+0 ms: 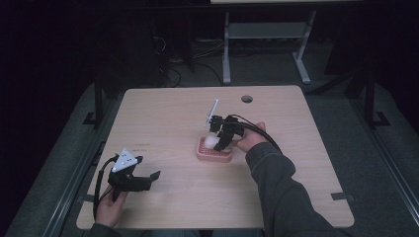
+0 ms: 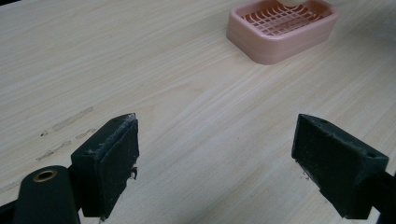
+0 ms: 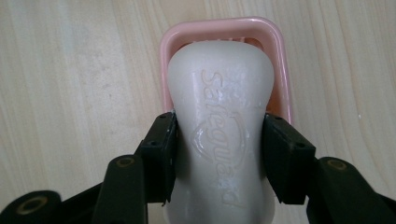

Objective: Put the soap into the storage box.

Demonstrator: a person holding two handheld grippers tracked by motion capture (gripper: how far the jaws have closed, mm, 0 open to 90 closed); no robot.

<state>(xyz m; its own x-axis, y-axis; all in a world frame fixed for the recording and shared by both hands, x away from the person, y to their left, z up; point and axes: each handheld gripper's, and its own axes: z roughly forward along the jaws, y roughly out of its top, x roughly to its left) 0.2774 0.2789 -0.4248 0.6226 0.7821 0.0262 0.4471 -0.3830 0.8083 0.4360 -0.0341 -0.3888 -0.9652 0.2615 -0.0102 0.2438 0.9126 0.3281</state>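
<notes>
One bar of soap (image 3: 219,135), white and waxy with rounded ends and a pinched waist, carries raised lettering and a shield-like mark pressed into its top face. It sits squeezed at that waist between the two black fingers (image 3: 161,154) of the right gripper (image 3: 219,156), which are closed on it from either side. The bar hangs directly over one soap dish (image 3: 275,60), a pink plastic tray with rounded corners and a thick smooth rim; whether the bar touches the dish cannot be told. In the left gripper view the floor of the dish (image 2: 280,25) shows as an open grid of thin bars. In the high view the right gripper (image 1: 217,140) reaches down onto the far side of the dish (image 1: 213,154), with a hand (image 1: 249,139) just beside the dish.

The dish stands near the middle of one bench (image 1: 163,123) of pale wood-grain board with a round hole near its far edge. Well apart from the dish, toward the near left corner, the left gripper (image 1: 143,180) is held with its two padded fingers (image 2: 114,158) spread wide over bare wood, nothing between them
</notes>
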